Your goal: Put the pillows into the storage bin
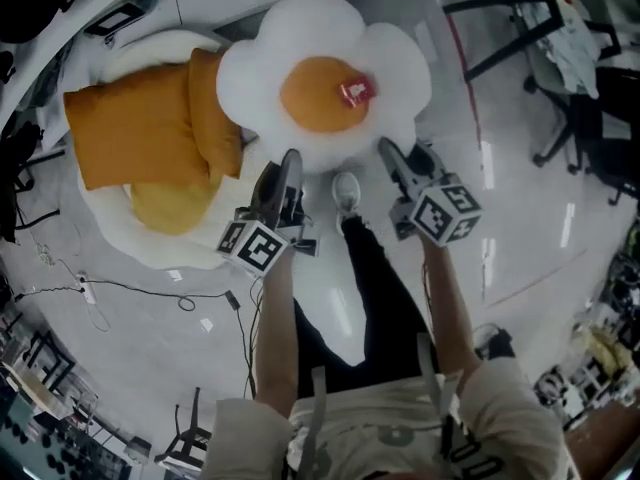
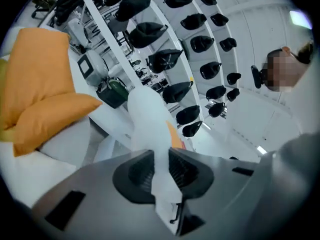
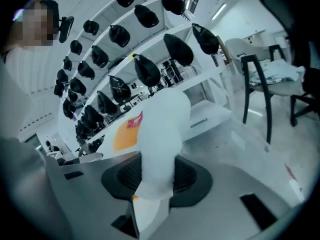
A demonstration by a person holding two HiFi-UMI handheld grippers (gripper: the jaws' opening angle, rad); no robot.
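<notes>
In the head view, the left tool (image 1: 285, 171) and the right tool (image 1: 392, 158) were each clenched on the near edge of the white flower pillow (image 1: 320, 63), one on either side of its orange centre and red tag (image 1: 357, 91), so the pillow hung out ahead of both tools above the floor (image 1: 500, 218). Off to the left of the left tool, an orange pillow (image 1: 140, 128) lay on top of an egg pillow (image 1: 170, 213); whether those sat in the storage bin could not be told. In the left gripper view, the left tool (image 2: 161, 170) had a thin fold of white fabric pinched between its ribbed pads, and the flower pillow (image 2: 147, 116) rose straight ahead of it, with the orange pillow (image 2: 42, 89) well to its left. That bite looked shallow, so the carry would probably go best with both tools level and moved together, without stretching the fabric between them. In the right gripper view, the right tool (image 3: 159, 176) gripped a fuller bunch of the flower pillow (image 3: 162, 126), with the red tag (image 3: 135, 120) just left of its line and a chair (image 3: 260, 79) well off to its right. Since the soft pillow would sag and swing, it seemed wise to bring it fully over the landing spot and lower it until it rested before letting either tool release.
</notes>
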